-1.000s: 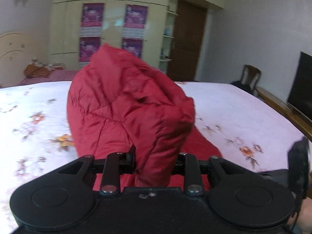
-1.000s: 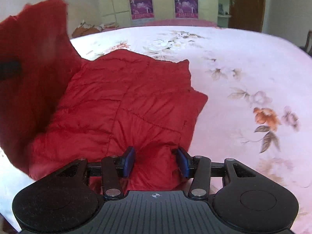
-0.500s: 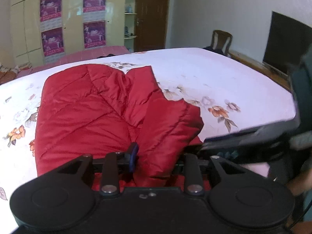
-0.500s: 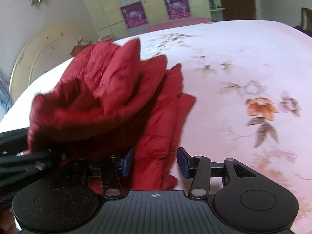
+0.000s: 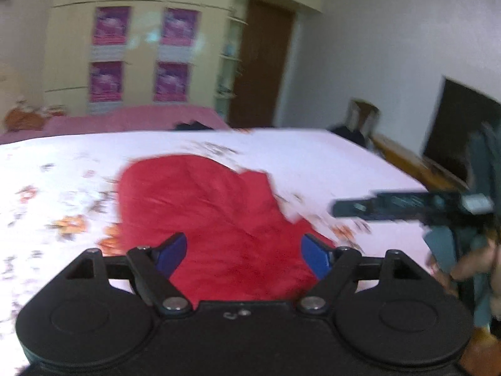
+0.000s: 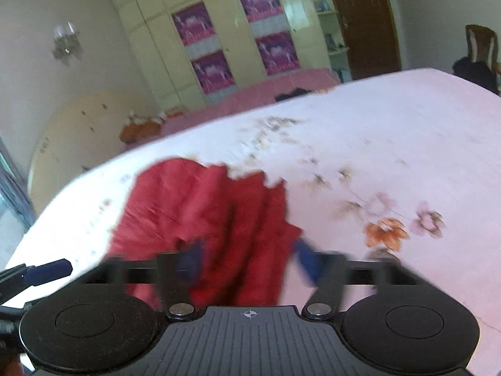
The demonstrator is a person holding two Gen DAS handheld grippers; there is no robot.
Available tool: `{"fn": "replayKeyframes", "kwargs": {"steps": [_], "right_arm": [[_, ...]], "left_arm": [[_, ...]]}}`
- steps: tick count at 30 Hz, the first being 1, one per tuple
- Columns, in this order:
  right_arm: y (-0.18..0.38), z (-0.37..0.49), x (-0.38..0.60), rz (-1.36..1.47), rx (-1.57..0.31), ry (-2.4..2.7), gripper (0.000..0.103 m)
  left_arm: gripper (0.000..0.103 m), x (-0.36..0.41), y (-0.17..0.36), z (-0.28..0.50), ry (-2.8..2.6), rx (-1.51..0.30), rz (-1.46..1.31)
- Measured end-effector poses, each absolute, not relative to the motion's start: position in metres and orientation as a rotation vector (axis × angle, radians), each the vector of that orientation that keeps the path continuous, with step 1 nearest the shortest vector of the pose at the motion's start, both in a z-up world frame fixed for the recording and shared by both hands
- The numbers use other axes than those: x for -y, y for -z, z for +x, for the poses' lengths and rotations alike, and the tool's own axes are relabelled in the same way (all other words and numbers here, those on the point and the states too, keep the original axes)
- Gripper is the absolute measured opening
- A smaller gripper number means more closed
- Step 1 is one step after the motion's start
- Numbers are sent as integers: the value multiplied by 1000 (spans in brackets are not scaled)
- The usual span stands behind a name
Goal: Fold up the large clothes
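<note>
A red quilted jacket point(image 5: 206, 216) lies folded on the floral bedsheet point(image 5: 313, 163). In the left wrist view my left gripper point(image 5: 245, 254) hovers over the jacket's near edge. Its jaws are opening, and its blue pads point(image 5: 173, 250) stand apart from the cloth on either side. In the right wrist view the jacket point(image 6: 200, 216) lies in a heap below my right gripper point(image 6: 250, 260). Those jaws are also opening, and the blurred pads point(image 6: 308, 261) press on nothing. My right gripper point(image 5: 391, 208) shows at the right of the left wrist view, held by a hand point(image 5: 469, 266).
The bed's wooden edge point(image 5: 404, 159) runs along the right, with a dark screen point(image 5: 463, 138) and a chair point(image 5: 363, 119) beyond. A wardrobe with purple posters point(image 5: 141, 59) and a brown door point(image 5: 263, 65) stand behind. A second bed with a pink cover point(image 6: 250, 97) lies further back.
Both grippers have let go of the jacket and their jaws have widened. The raised half of the jacket now lies flat on the rest. The right gripper has risen.
</note>
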State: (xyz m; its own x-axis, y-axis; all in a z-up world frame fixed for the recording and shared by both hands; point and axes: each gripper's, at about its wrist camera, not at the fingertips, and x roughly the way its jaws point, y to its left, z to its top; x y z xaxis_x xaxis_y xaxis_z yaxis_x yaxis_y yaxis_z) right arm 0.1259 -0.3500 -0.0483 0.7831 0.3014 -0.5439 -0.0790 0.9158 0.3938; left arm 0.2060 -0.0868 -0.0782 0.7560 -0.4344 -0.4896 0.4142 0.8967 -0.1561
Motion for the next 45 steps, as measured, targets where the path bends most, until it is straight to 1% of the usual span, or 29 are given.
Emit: {"fn": "replayKeyframes", "kwargs": {"steps": [3, 5, 6, 7, 8, 9, 10, 11, 12, 13, 14, 15, 16, 19, 23, 26, 28, 29, 30, 31, 32, 33, 39, 42, 45], "right_arm": [[45, 127, 325, 314, -642, -266, 87], [51, 129, 308, 289, -670, -282, 85], [57, 129, 301, 275, -689, -285, 71], [64, 129, 295, 266, -714, -283, 61], [72, 130, 291, 268, -739, -274, 45], [77, 130, 290, 276, -757, -265, 40], [83, 130, 290, 282, -771, -252, 40], [87, 129, 292, 285, -780, -243, 33], [91, 127, 293, 295, -791, -241, 21], [93, 123, 295, 302, -794, -234, 17], [93, 119, 296, 299, -792, -226, 10], [94, 114, 297, 289, -789, -211, 7], [94, 108, 299, 290, -785, -199, 6], [109, 99, 308, 323, -816, -141, 5], [140, 109, 311, 338, -883, -75, 5], [138, 111, 311, 338, -895, -56, 6], [127, 107, 312, 311, -884, -39, 9], [122, 103, 310, 296, -874, -25, 20], [115, 98, 309, 274, -855, -9, 34], [106, 94, 309, 251, -830, 3, 41], [96, 90, 309, 240, -796, 8, 55], [87, 90, 311, 237, -765, 7, 57], [54, 133, 306, 211, -673, -34, 57], [53, 169, 294, 161, -650, -71, 57], [62, 203, 287, 153, -665, -100, 57]], "left_arm": [[72, 66, 87, 223, 368, -568, -54], [64, 58, 101, 236, 339, -596, -65], [59, 57, 107, 240, 331, -607, -66], [53, 56, 115, 245, 330, -616, -76], [51, 55, 121, 248, 334, -624, -84], [47, 56, 128, 251, 350, -638, -85], [44, 60, 135, 253, 373, -650, -78], [44, 63, 139, 252, 396, -660, -72], [44, 68, 143, 252, 417, -664, -65], [44, 70, 148, 251, 431, -657, -54], [44, 73, 151, 249, 452, -650, -47], [44, 75, 153, 250, 474, -651, -50], [44, 76, 156, 250, 491, -654, -54], [46, 82, 163, 253, 529, -672, -45], [45, 88, 174, 260, 549, -706, -39], [43, 89, 171, 263, 554, -710, -16], [43, 85, 161, 262, 563, -709, -23], [43, 81, 155, 260, 559, -700, -35], [44, 75, 149, 260, 556, -686, -52], [45, 70, 143, 259, 553, -670, -65], [45, 66, 138, 260, 548, -653, -73], [45, 61, 134, 264, 536, -641, -75], [45, 42, 132, 307, 430, -638, -103], [45, 42, 136, 328, 385, -646, -103], [45, 50, 142, 346, 368, -661, -86]]}}
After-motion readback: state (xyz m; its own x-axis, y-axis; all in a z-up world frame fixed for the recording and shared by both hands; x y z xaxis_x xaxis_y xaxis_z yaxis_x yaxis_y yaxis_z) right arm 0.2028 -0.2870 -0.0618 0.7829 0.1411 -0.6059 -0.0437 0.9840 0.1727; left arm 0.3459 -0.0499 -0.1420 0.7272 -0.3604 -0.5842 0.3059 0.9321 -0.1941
